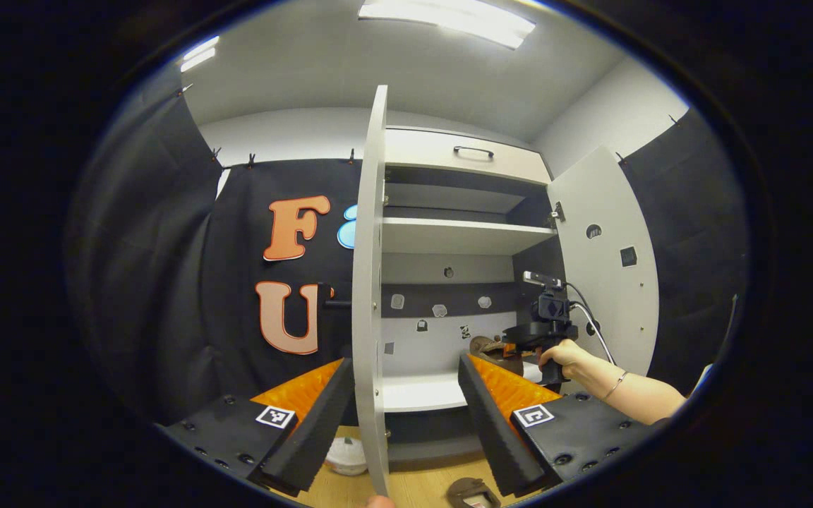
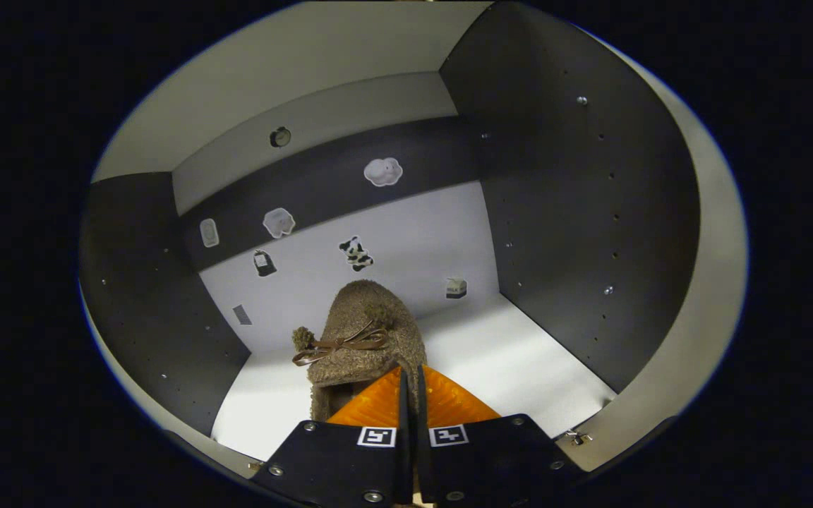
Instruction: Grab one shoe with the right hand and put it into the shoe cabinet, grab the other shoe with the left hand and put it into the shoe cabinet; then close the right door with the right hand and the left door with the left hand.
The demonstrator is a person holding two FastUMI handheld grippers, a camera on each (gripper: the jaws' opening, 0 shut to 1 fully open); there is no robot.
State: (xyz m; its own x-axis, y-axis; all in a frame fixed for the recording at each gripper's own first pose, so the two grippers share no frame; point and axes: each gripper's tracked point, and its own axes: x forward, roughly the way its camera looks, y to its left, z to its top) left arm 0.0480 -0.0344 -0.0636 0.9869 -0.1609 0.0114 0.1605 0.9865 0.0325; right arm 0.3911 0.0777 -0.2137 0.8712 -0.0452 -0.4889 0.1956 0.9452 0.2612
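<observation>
A brown fuzzy shoe (image 2: 368, 331) with a thin bow is inside the shoe cabinet, over its white lower shelf (image 2: 519, 360). My right gripper (image 2: 410, 372) is shut on the shoe's heel rim. In the left gripper view a hand holds that right gripper (image 1: 544, 331) inside the cabinet, with the shoe (image 1: 491, 347) in front of it. The other brown shoe (image 1: 473, 492) lies on the wooden floor below. My left gripper (image 1: 404, 360) is open with nothing in it, and the left door (image 1: 371, 282) stands edge-on between its fingers farther off. The right door (image 1: 607, 268) is swung wide open.
The cabinet has an upper shelf (image 1: 463, 236) and a drawer with a dark handle (image 1: 473, 151) on top. Small stickers dot its back wall (image 2: 392, 233). A white round object (image 1: 346, 455) sits on the floor by the left door's foot.
</observation>
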